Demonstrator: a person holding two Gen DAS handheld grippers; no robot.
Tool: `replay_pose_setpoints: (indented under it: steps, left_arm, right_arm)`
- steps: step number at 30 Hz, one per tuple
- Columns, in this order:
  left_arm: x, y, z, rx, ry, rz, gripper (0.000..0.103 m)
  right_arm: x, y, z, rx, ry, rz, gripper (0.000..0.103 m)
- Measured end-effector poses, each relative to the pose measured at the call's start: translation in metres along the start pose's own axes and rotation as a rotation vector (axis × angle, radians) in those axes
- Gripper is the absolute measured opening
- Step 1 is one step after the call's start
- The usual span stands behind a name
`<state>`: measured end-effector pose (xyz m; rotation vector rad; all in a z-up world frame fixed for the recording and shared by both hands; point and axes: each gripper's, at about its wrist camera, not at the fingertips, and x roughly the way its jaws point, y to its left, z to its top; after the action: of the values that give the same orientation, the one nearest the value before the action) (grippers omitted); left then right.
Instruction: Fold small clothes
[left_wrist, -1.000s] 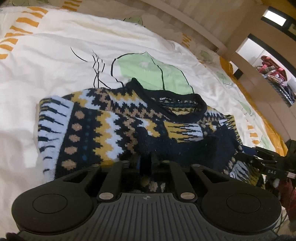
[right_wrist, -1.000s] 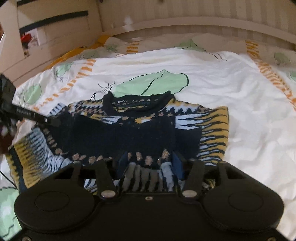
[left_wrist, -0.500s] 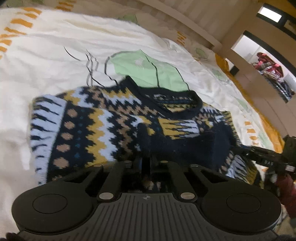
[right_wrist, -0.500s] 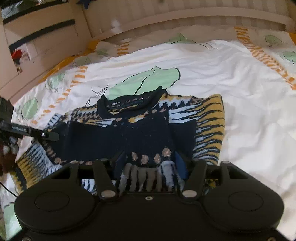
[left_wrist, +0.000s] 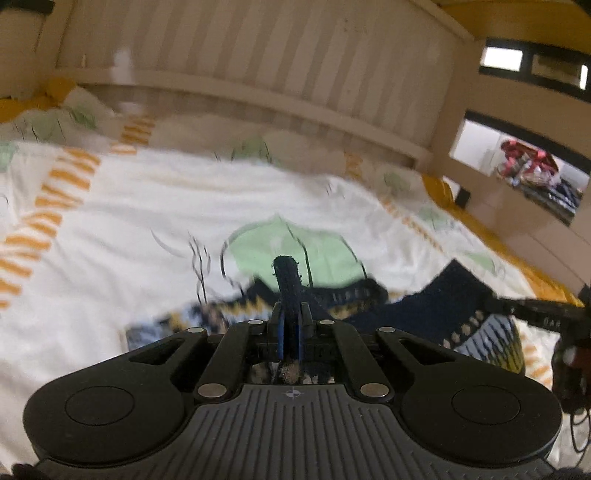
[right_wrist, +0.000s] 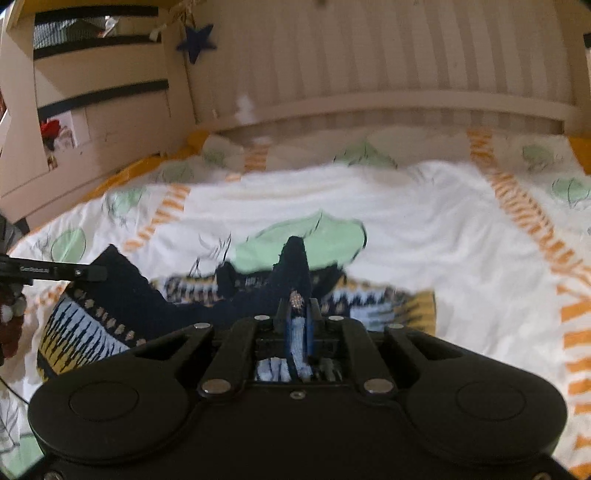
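Two pairs of tongs are at work, and each has a pinch of the patterned sweater.

From your left wrist camera, the left tongs (left_wrist: 290, 325) are closed tight on a dark navy fold of the sweater (left_wrist: 417, 314), which sticks up past the blue pads like a short roll. The rest of the sweater hangs and trails down onto the bed (left_wrist: 122, 221), its zigzag bands of yellow, pale blue and navy showing just beyond the tongs. The bed wears a white cover with a large green leaf print and orange dashes along the borders. At the right edge you can see your right tongs (left_wrist: 535, 312) reaching in level, with the sweater's hem raised towards them. A slatted headboard (left_wrist: 258, 66) stands behind the bed. The view is blurred.

From your right wrist camera, the right tongs (right_wrist: 298, 325) have just been closing and now clamp a strip of the knit, pale blue near the pads and navy above, which rises to a peak. The sweater (right_wrist: 155, 299) sags between the two grips, its lower part on the white cover (right_wrist: 424, 229). Your left tongs (right_wrist: 101, 272) come in from the left edge, holding up the other raised corner.
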<state>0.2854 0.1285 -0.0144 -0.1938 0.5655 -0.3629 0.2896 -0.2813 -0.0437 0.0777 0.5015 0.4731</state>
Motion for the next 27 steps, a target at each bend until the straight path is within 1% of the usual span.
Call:
replay_pose_setpoints:
  steps: [3,6,8,10,13,15,18,19,20,21,22,24,27]
  left_arm:
    - [0.016,0.01,0.021,-0.009,0.0,0.023,0.006]
    - [0.046,0.022,0.031,-0.028,0.033,0.055,0.006]
    - [0.066,0.03,0.029,-0.024,0.068,0.092,0.006]
    - [0.09,0.039,0.024,-0.019,0.115,0.14,0.006]
    - [0.114,0.054,0.013,-0.034,0.184,0.195,0.006]
    - [0.12,0.064,0.007,-0.063,0.219,0.219,0.006]
    - [0.108,0.075,0.006,-0.14,0.213,0.217,0.008]
    - [0.101,0.076,0.007,-0.151,0.208,0.215,0.014]
    - [0.093,0.075,0.008,-0.157,0.203,0.208,0.028]
    - [0.087,0.074,0.009,-0.163,0.198,0.195,0.035]
    - [0.081,0.072,0.01,-0.168,0.195,0.178,0.045]
    - [0.073,0.064,0.009,-0.166,0.204,0.142,0.046]
    - [0.076,0.054,0.002,-0.149,0.251,0.09,0.049]
  right_arm:
    - [0.019,-0.008,0.015,0.008,0.002,-0.024,0.014]
    - [0.049,-0.021,0.021,0.046,0.03,-0.035,0.014]
    - [0.069,-0.029,0.018,0.059,0.059,-0.043,0.014]
    - [0.091,-0.036,0.012,0.056,0.113,-0.066,0.014]
    - [0.118,-0.045,-0.005,0.047,0.195,-0.106,0.014]
    - [0.127,-0.051,-0.016,0.046,0.224,-0.116,0.014]
    - [0.124,-0.052,-0.018,0.046,0.211,-0.122,0.014]
    - [0.123,-0.05,-0.018,0.038,0.211,-0.123,0.015]
    - [0.122,-0.048,-0.018,0.028,0.213,-0.125,0.016]
    - [0.122,-0.047,-0.018,0.02,0.216,-0.126,0.016]
    - [0.122,-0.047,-0.017,0.017,0.218,-0.126,0.017]
    - [0.123,-0.046,-0.016,0.018,0.22,-0.125,0.019]
    - [0.124,-0.045,-0.015,0.02,0.223,-0.127,0.021]
